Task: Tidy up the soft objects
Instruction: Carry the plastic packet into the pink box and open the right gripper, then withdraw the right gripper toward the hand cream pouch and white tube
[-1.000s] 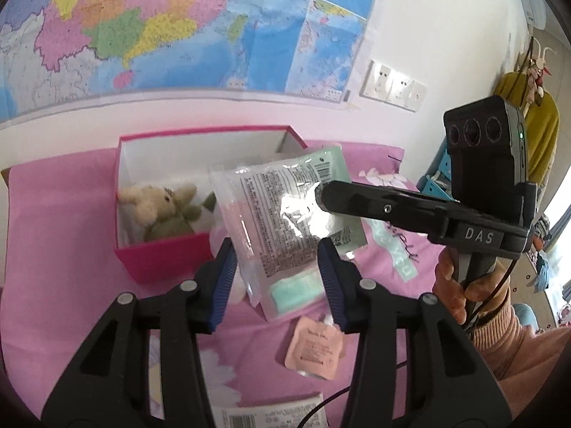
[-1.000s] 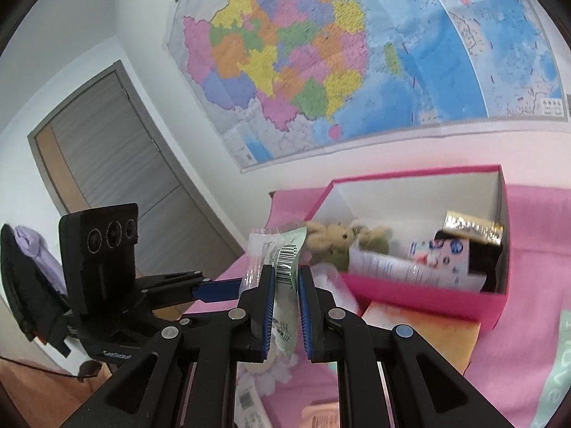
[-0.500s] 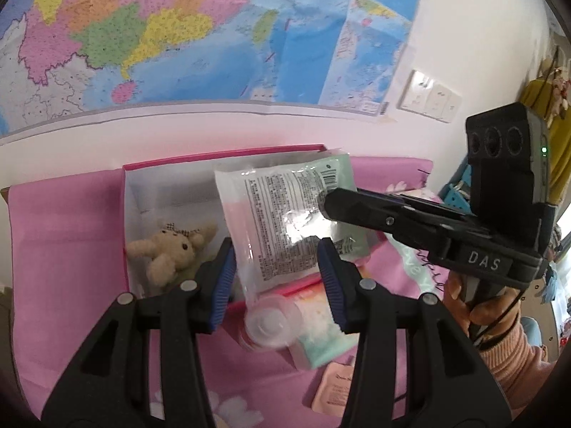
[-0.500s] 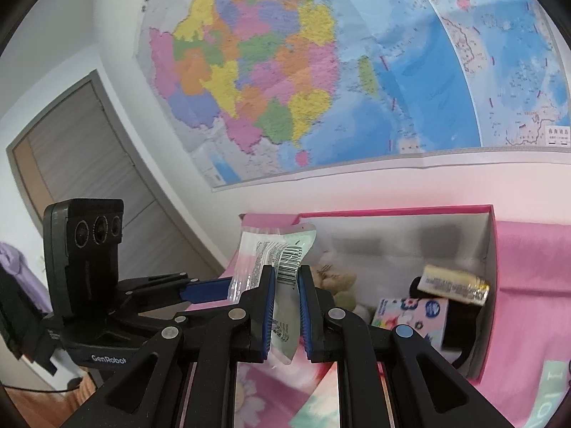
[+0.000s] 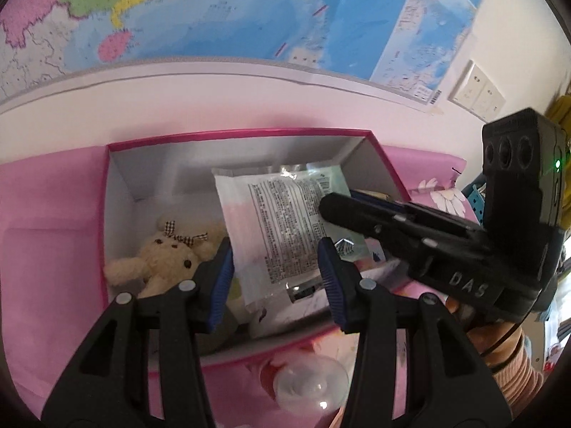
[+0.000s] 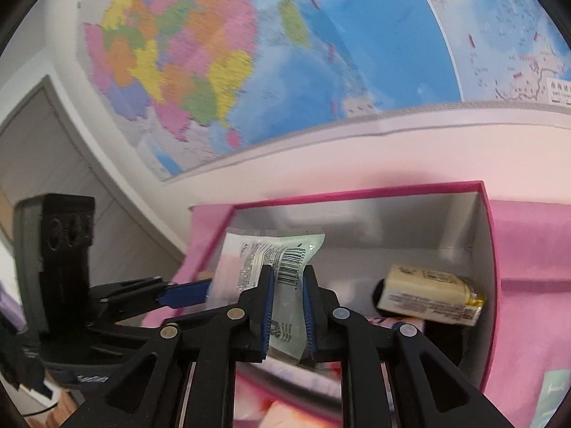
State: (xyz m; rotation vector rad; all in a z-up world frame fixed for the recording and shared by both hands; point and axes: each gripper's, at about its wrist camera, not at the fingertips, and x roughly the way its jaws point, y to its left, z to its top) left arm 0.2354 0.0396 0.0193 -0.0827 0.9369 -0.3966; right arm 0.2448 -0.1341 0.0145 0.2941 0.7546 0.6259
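- Left wrist view: the left gripper hangs released, jaws apart, over the pink box; the printed sachet sits between them above the box, right of a teddy bear.
- Right wrist view: the right gripper jaws are opening, sachet between them; a yellow packet lies far right inside.

1 box, 1 teddy bear, 1 printed packet, 1 yellow pack, 2 grippers.
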